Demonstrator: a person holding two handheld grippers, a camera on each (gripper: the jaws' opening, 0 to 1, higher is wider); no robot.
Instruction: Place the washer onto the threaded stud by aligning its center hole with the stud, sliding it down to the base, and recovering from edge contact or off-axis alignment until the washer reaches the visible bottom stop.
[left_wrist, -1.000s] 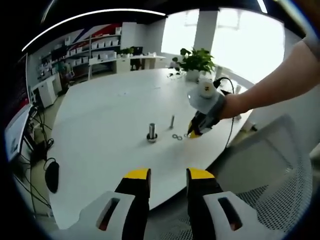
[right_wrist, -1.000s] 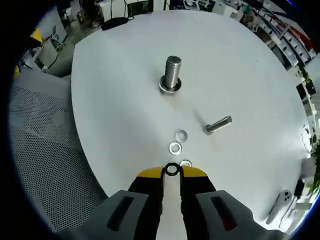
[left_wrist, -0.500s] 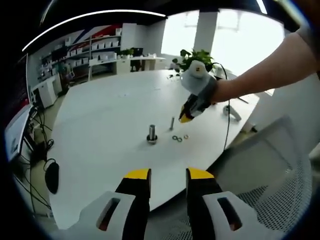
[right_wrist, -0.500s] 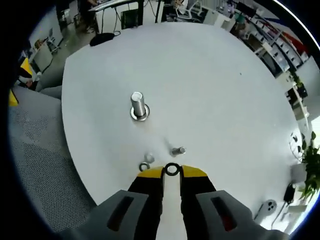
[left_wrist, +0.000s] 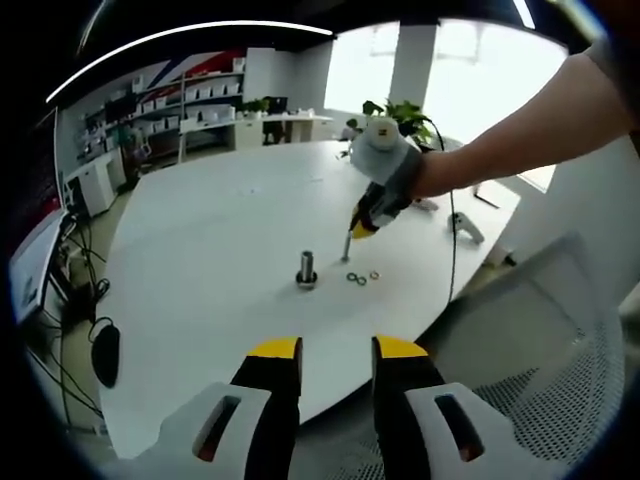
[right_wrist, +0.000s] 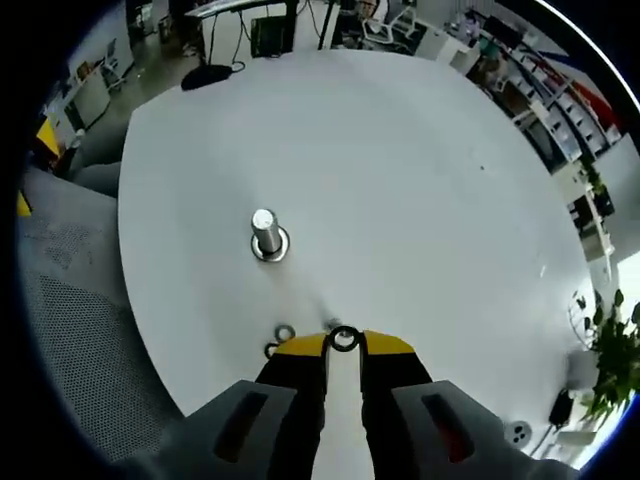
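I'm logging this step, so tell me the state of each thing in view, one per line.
right gripper: shut on a washer, above the table
washer: pinched at the jaw tips, not yet on the stud
threaded stud: upright on the table
spare washers: lying flat on the table
left gripper: jaws apart, holding nothing
table: white, mostly bare

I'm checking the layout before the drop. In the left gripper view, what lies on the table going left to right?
Upright threaded stud → two loose washers side by side → third loose washer → phone near the table's right edge. The right gripper hangs above the washers.
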